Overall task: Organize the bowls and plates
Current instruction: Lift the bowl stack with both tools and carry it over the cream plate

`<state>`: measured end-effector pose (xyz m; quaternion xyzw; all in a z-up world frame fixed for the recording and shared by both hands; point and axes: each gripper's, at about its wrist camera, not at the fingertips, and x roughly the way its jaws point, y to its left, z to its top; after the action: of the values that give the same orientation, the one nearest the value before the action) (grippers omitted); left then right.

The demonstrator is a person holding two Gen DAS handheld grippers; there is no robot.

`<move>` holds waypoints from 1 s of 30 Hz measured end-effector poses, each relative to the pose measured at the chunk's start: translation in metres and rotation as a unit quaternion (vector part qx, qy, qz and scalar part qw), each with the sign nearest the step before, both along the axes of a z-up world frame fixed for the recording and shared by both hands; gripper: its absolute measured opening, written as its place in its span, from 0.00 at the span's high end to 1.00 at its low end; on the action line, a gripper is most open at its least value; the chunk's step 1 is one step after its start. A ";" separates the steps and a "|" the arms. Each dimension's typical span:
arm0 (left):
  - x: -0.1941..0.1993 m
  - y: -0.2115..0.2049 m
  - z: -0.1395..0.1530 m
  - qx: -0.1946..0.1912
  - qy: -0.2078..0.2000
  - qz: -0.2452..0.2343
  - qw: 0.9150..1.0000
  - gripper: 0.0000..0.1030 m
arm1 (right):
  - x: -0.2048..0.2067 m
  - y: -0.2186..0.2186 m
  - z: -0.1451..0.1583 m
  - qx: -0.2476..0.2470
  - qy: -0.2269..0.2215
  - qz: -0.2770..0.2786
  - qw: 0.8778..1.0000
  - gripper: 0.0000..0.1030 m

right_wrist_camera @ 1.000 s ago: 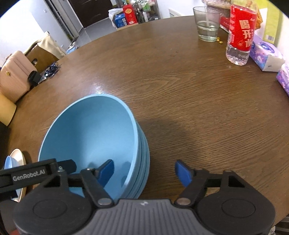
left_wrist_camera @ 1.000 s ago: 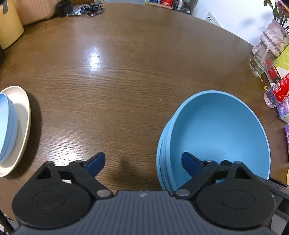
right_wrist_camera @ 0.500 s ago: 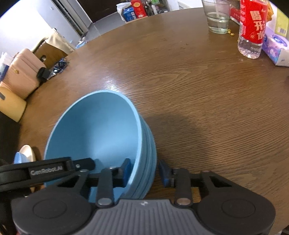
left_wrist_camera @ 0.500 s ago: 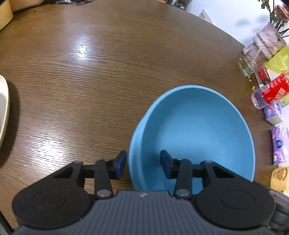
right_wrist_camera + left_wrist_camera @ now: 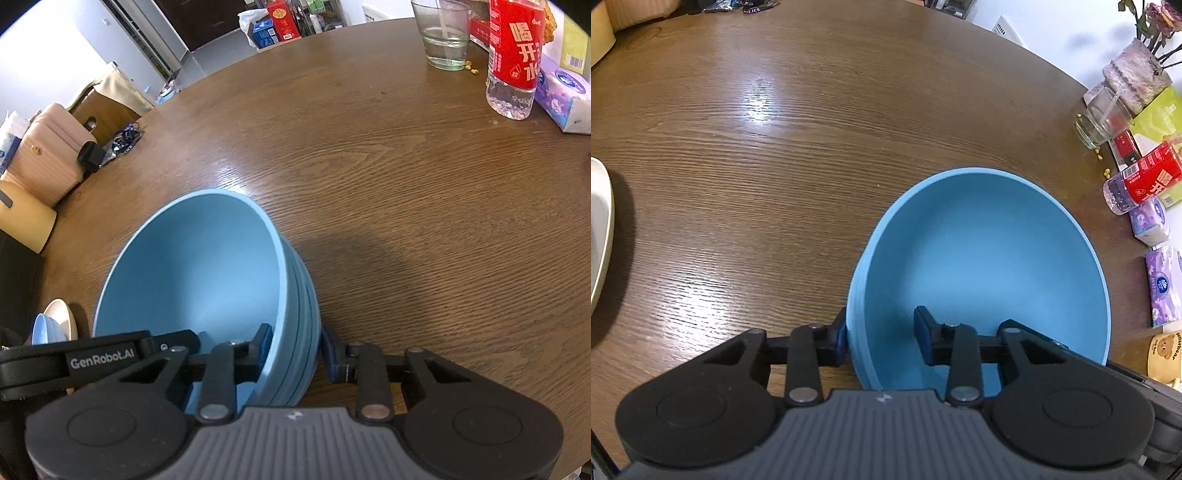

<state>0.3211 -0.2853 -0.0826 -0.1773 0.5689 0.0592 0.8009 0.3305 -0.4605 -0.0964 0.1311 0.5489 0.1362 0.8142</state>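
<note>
A stack of several nested blue bowls stands on the brown wooden table. My left gripper is shut on the stack's near-left rim, one pad outside the wall and one inside the top bowl. My right gripper is shut on the opposite rim in the same way, left pad inside, right pad outside. In the right wrist view the left gripper's black body shows across the bowl. A cream plate lies at the table's left edge; in the right wrist view this plate carries a pale blue dish.
Along the right edge stand a drinking glass, a red-labelled water bottle, purple tissue packs, a vase and a yellow mug. A beige handbag sits at the far left.
Both grippers went from wide open beside the bowl rims to shut on the stack's rim, one on each side. The stack sits at the same spot on the table.
</note>
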 end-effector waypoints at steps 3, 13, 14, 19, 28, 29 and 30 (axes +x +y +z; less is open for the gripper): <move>-0.002 0.002 0.002 0.000 -0.003 -0.001 1.000 0.65 | -0.002 0.002 0.002 0.001 -0.003 -0.001 1.000 0.73; -0.016 0.016 0.017 0.000 -0.020 0.002 1.000 0.65 | -0.012 0.014 0.014 -0.001 -0.020 0.002 1.000 0.73; -0.018 0.019 0.019 0.000 -0.022 0.004 1.000 0.65 | -0.013 0.017 0.016 0.000 -0.022 0.004 1.000 0.73; -0.029 0.037 0.029 0.000 -0.032 0.015 0.999 0.65 | -0.020 0.033 0.026 0.000 -0.032 0.013 0.999 0.73; -0.046 0.069 0.040 -0.001 -0.040 0.035 0.999 0.65 | -0.031 0.066 0.040 -0.001 -0.043 0.033 0.999 0.73; -0.047 0.073 0.041 -0.001 -0.041 0.037 0.998 0.65 | -0.032 0.069 0.041 -0.001 -0.044 0.035 0.998 0.73; -0.050 0.077 0.043 -0.001 -0.042 0.039 0.998 0.65 | -0.033 0.074 0.043 -0.001 -0.045 0.037 0.998 0.73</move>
<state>0.2712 -0.2079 -0.0401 -0.2025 0.5278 0.0819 0.8208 0.2978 -0.3869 -0.0534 0.1038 0.5164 0.1711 0.8326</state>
